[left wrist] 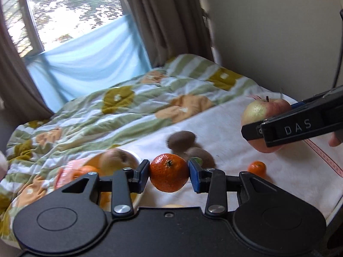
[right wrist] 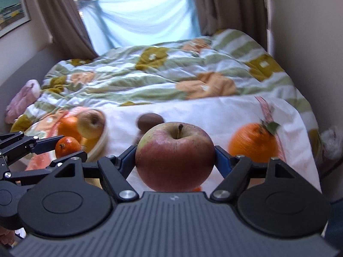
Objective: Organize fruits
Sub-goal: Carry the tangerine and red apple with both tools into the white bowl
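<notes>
My left gripper (left wrist: 169,172) is shut on a small mandarin (left wrist: 169,173), held above the bed; the same mandarin (right wrist: 67,147) shows at the left of the right wrist view. My right gripper (right wrist: 175,156) is shut on a red-green apple (right wrist: 174,156), stem up, which also appears as the apple (left wrist: 264,111) at the right of the left wrist view. A pale bowl (right wrist: 102,143) at the left holds an orange (right wrist: 69,127) and a yellowish apple (right wrist: 91,124). Two kiwis (left wrist: 182,139) lie on the white cloth (left wrist: 231,128).
A large orange with a leaf (right wrist: 254,141) lies on the cloth at the right. Another small mandarin (left wrist: 256,168) rests on the cloth. A flowered quilt (right wrist: 160,75) covers the bed behind. A wall (left wrist: 268,32) stands at the right, curtains and a window at the back.
</notes>
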